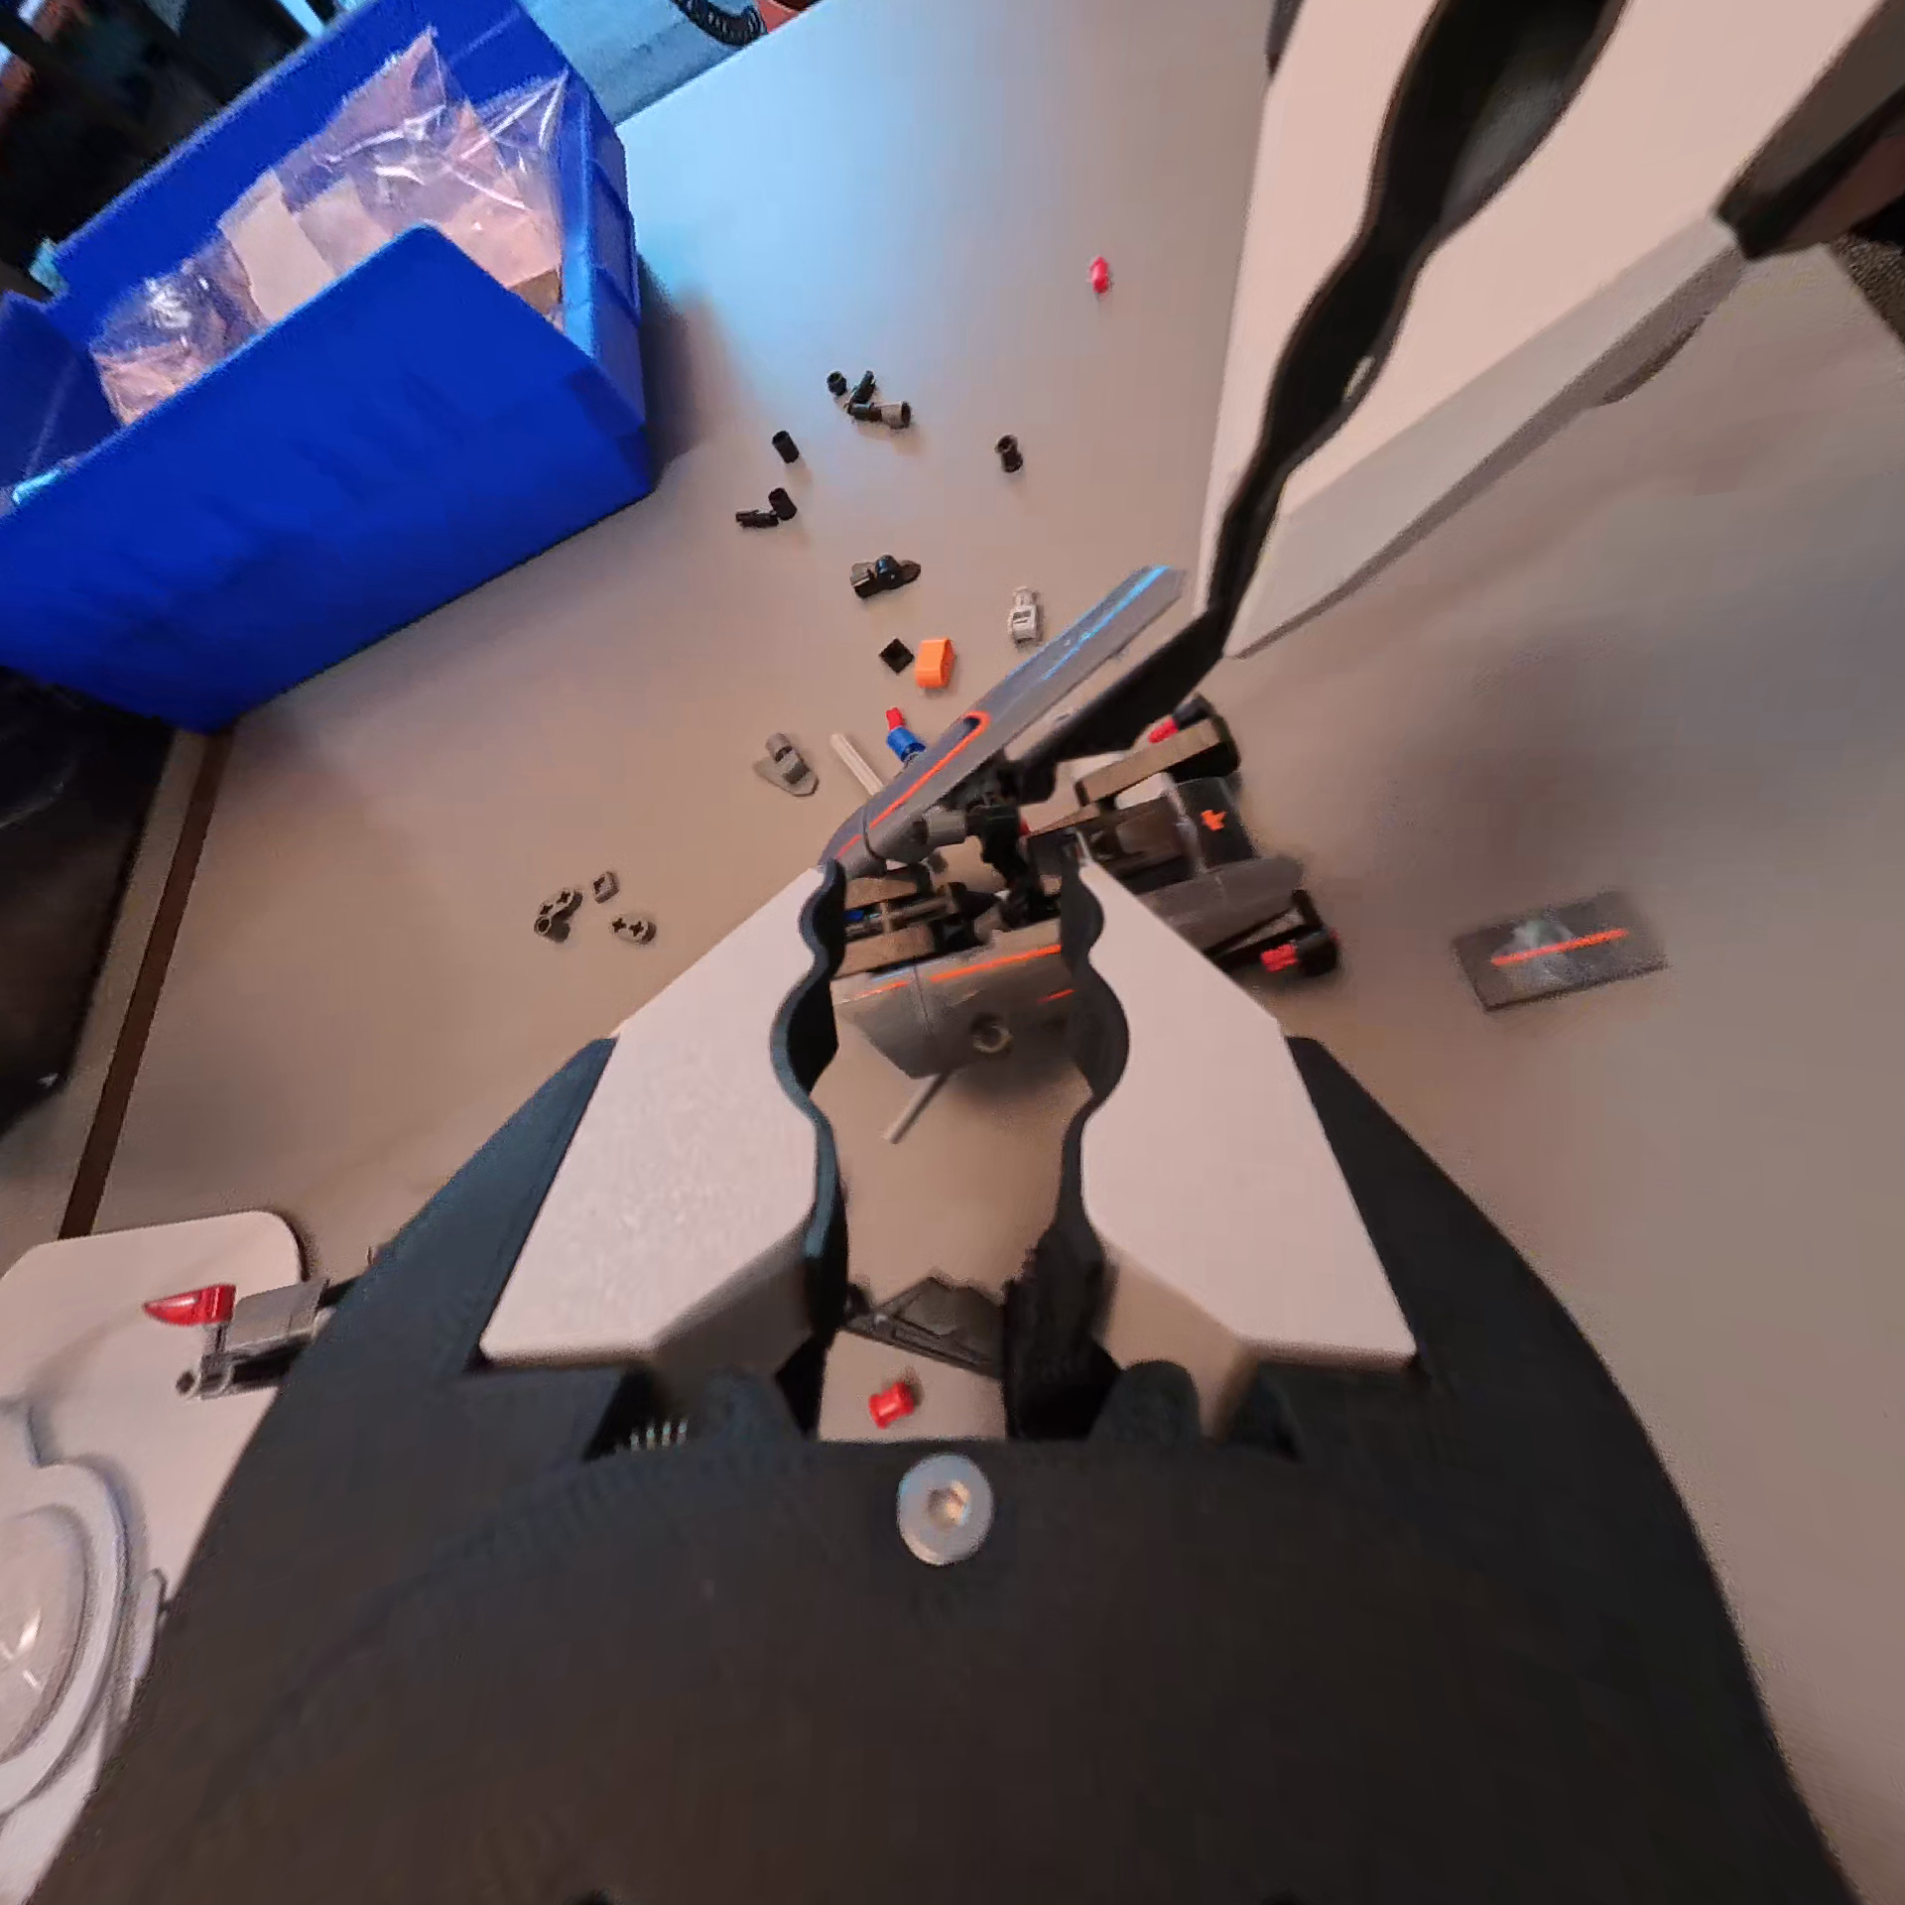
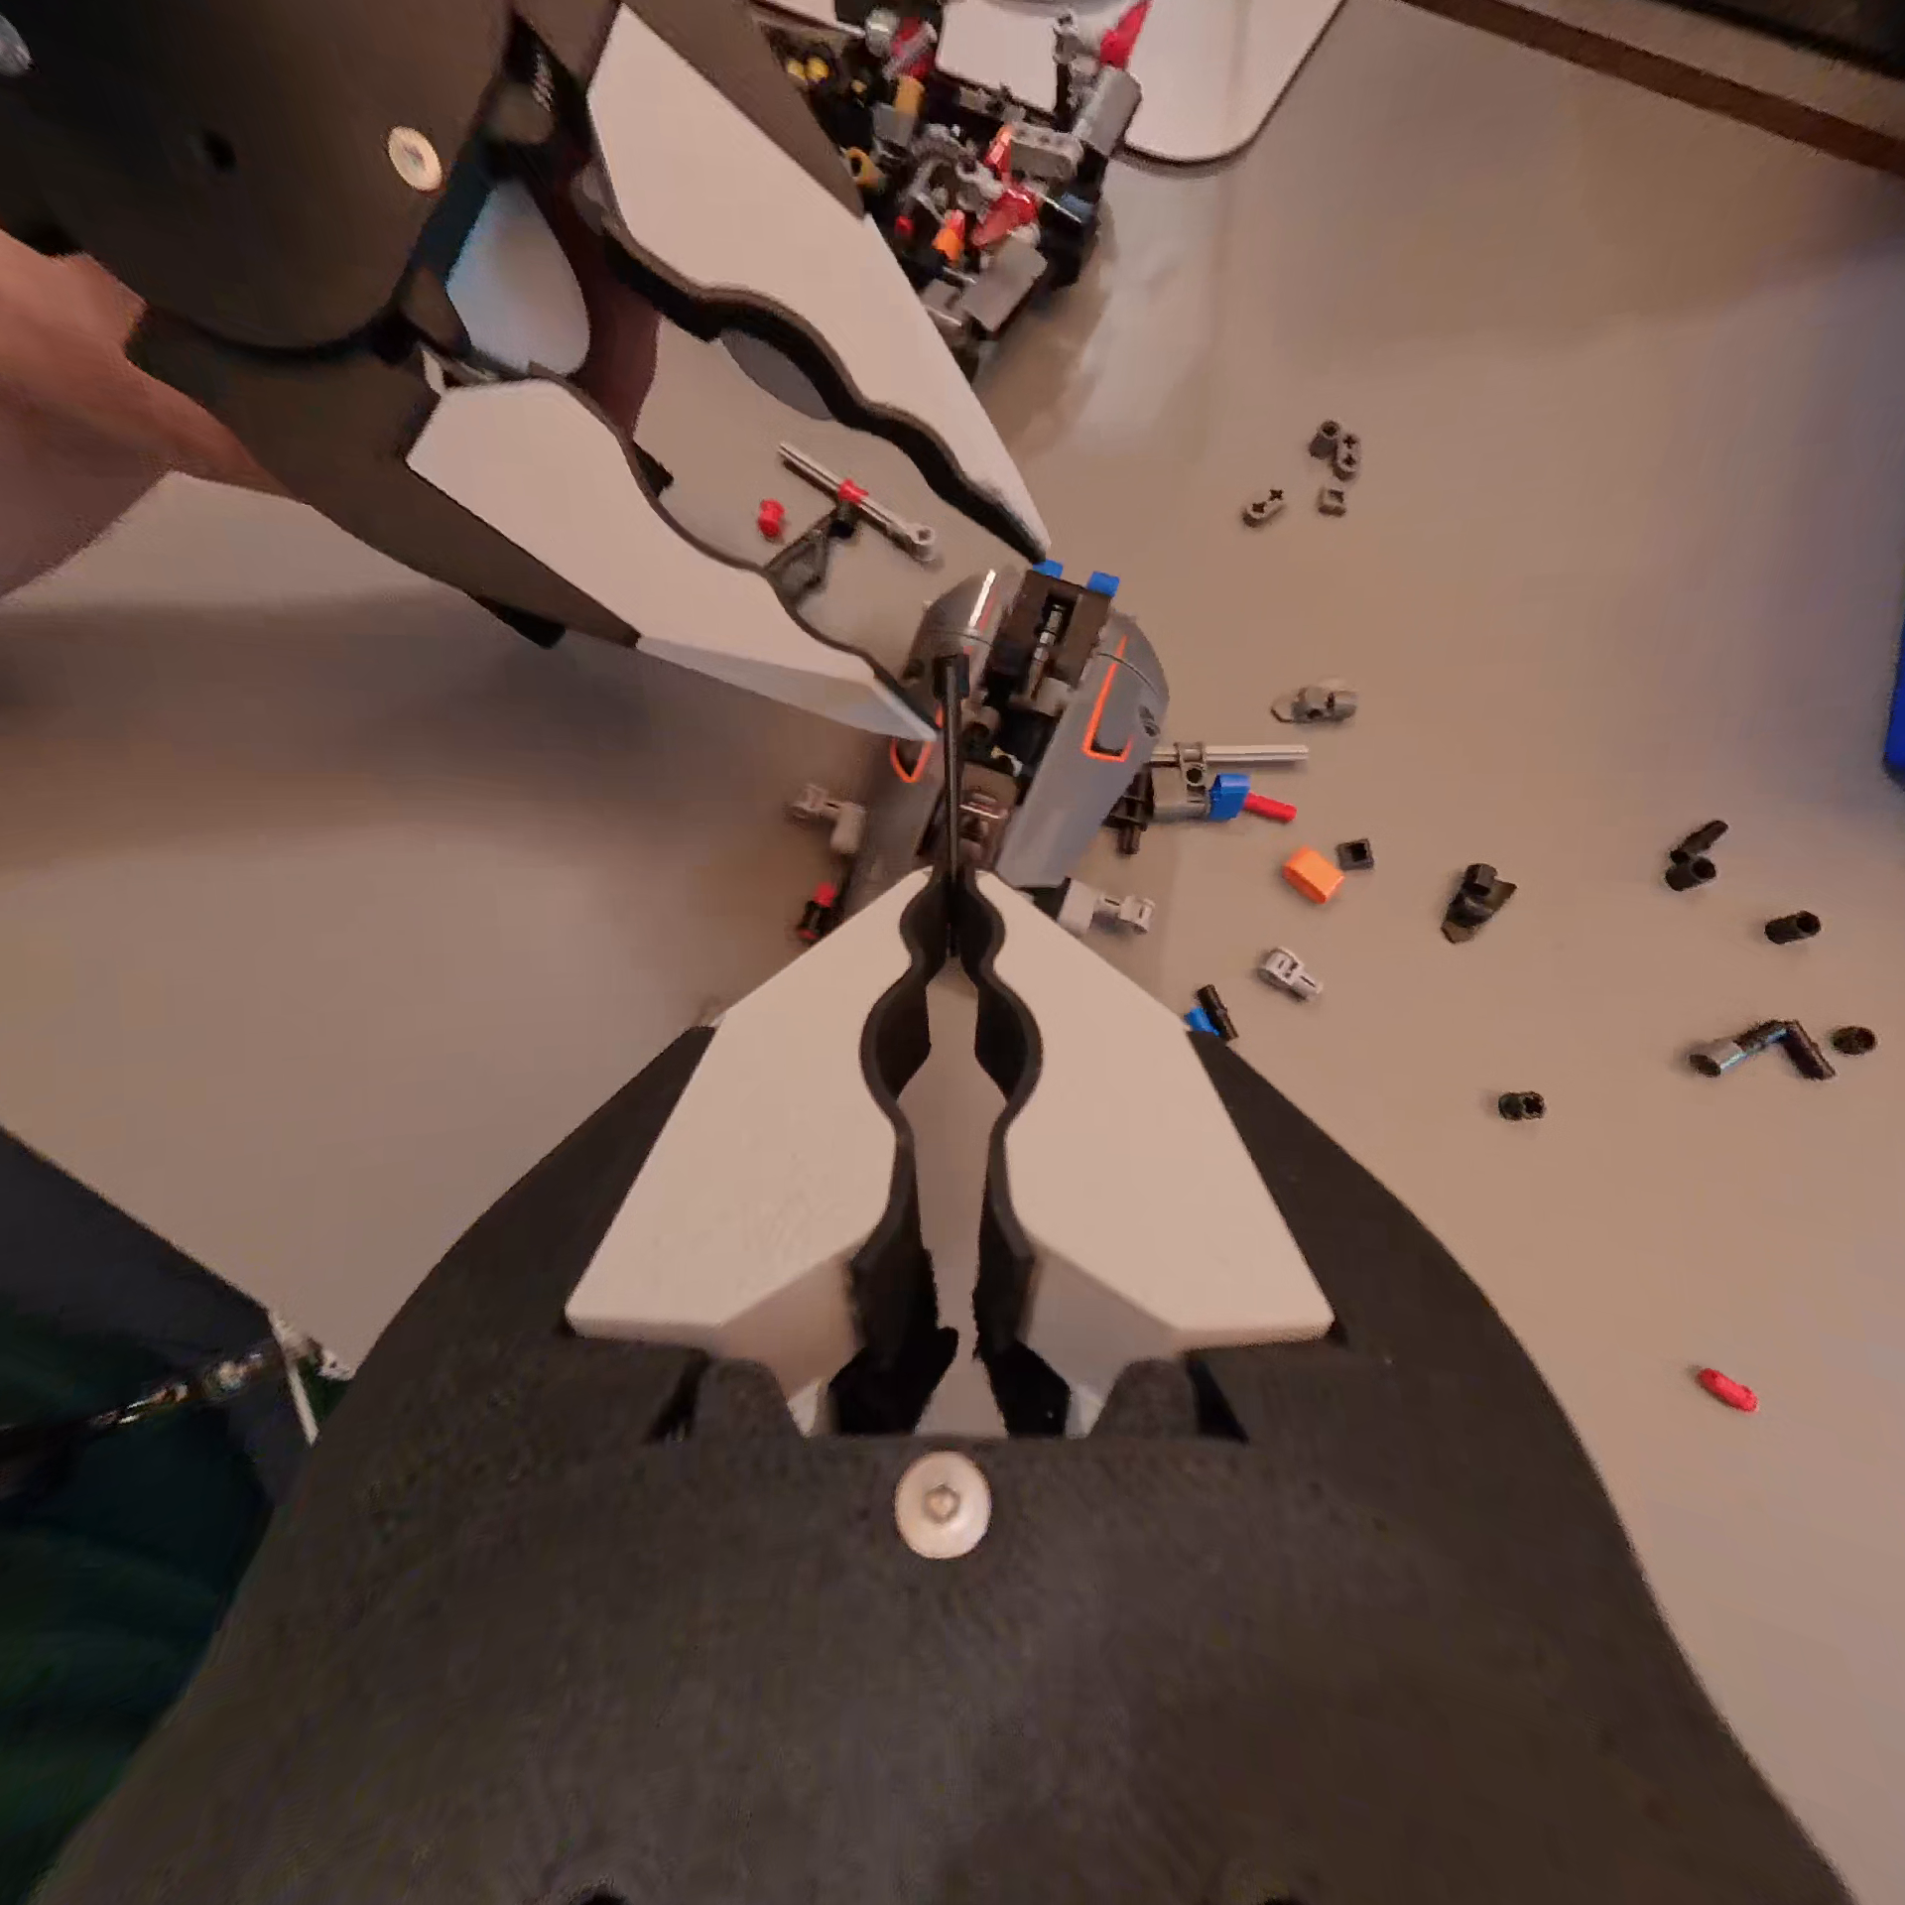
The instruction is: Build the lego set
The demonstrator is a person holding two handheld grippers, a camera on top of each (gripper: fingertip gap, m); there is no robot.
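Build looking partway done. Left gripper clamping grey-and-orange model section, lifting it above table. Right gripper nearly closed, pinching thin black rod, feeding it into section's core. Second bigger assembly sitting well apart. Many loose pieces lying scattered, still waiting: small black connectors, orange block, grey bits. Blue bin standing on table, holding clear plastic bags; contents looking like unopened parts, hard telling.
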